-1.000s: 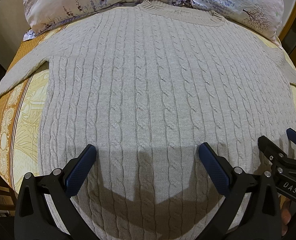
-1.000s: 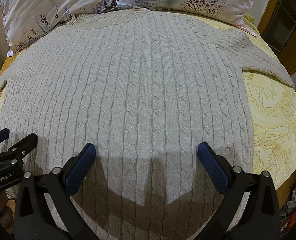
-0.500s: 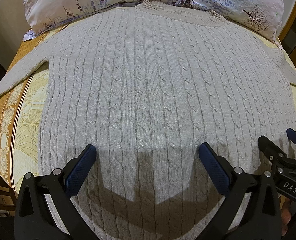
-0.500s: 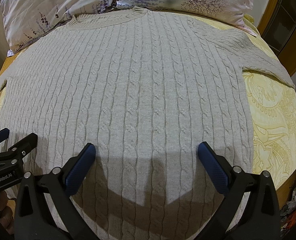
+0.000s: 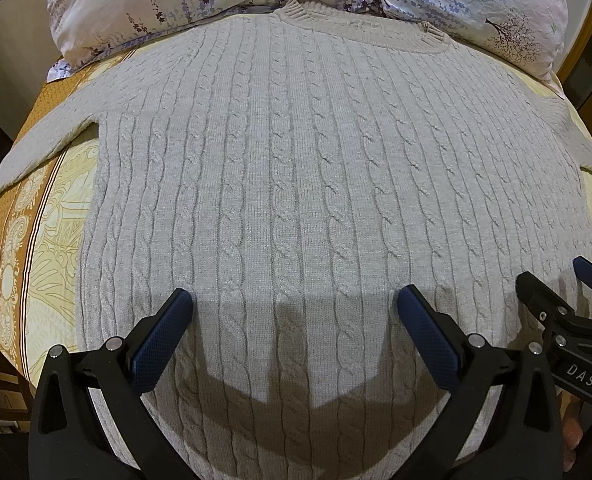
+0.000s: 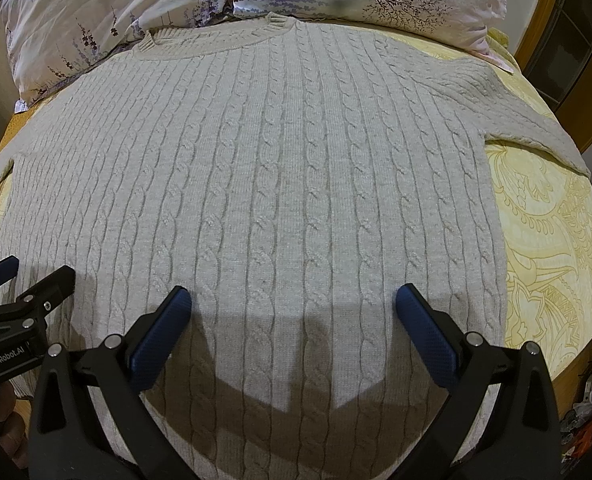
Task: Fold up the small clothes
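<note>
Sweater (image 5: pixel 316 184), grey cable-knit, laid flat and face-up on a yellow patterned bedspread (image 6: pixel 556 240), collar toward two floral pillows (image 5: pixel 184 4), sleeves spread out to either side. Left gripper (image 5: pixel 292 320): jaws spread wide, holding nothing, poised over the hem area. Right gripper (image 6: pixel 292 320): likewise wide apart and empty, alongside the left above the lower body of the garment.

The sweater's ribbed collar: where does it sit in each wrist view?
Left wrist: ribbed collar at top, right of centre, below the pillows.
Right wrist: ribbed collar at top, left of centre.
Shared landmark: the gap between the two pillows, just behind the collar.
</note>
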